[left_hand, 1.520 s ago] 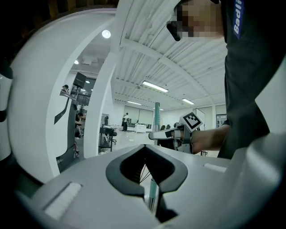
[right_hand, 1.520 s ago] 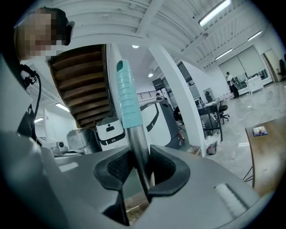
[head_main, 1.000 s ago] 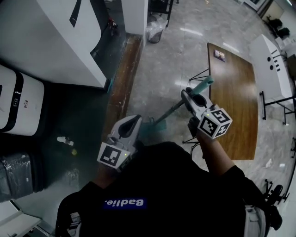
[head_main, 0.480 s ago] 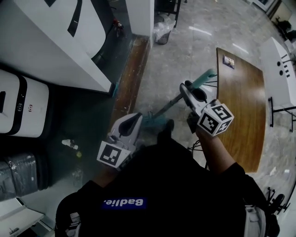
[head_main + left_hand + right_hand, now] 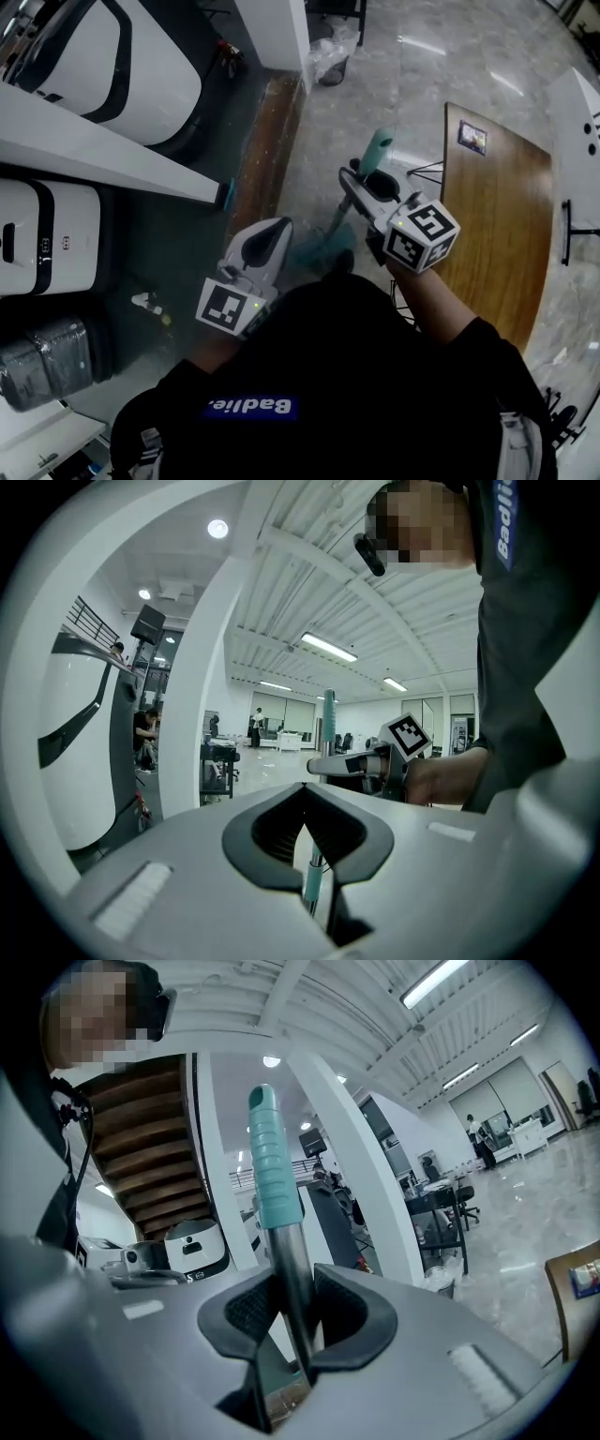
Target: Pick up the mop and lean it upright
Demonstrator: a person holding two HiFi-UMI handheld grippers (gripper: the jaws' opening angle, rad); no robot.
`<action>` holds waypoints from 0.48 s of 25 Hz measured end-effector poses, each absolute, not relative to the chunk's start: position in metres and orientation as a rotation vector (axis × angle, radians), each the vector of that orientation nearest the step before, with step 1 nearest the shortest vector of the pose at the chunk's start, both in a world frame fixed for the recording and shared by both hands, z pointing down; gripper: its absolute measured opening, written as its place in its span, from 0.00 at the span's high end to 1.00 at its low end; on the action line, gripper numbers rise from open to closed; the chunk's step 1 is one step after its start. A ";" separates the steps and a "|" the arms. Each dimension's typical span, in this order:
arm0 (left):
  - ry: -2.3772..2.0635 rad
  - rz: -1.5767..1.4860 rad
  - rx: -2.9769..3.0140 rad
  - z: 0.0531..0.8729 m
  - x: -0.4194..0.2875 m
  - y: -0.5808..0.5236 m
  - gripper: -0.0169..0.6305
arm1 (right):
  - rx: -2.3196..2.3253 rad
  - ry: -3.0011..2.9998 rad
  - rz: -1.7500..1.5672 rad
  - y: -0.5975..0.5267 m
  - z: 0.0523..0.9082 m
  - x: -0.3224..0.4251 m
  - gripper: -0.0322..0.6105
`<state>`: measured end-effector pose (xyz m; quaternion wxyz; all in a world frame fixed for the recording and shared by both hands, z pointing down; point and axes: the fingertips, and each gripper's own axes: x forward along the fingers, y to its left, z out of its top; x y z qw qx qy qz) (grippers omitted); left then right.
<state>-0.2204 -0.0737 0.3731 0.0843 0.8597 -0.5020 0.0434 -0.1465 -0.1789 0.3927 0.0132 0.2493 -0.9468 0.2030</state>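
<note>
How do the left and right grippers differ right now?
Right gripper is clamped on the mop pole; left gripper has its jaws together, empty. Right is nearer the table; left is nearer the white machine. Both point forward.

Mop shaft (image 5: pixel 292 1279) between right gripper (image 5: pixel 286 1326) pads (image 5: pixel 338 1307): smooth, shiny metal. Handle grip (image 5: pixel 272 1162) above pads: teal ribbed plastic, matt. Pads: black, finely textured. Floor (image 5: pixel 412 103): glossy stone.
</note>
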 end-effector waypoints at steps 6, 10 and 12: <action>-1.506 0.178 2.542 0.371 -0.198 -0.125 0.94 | 0.775 -2.941 0.649 -0.233 0.402 -0.123 0.79; -1.501 0.184 2.566 0.371 -0.193 -0.153 0.94 | 0.803 -2.940 0.643 -0.263 0.403 -0.112 0.79; -1.482 0.170 2.584 0.369 -0.192 -0.169 0.94 | 0.821 -2.936 0.638 -0.279 0.402 -0.111 0.79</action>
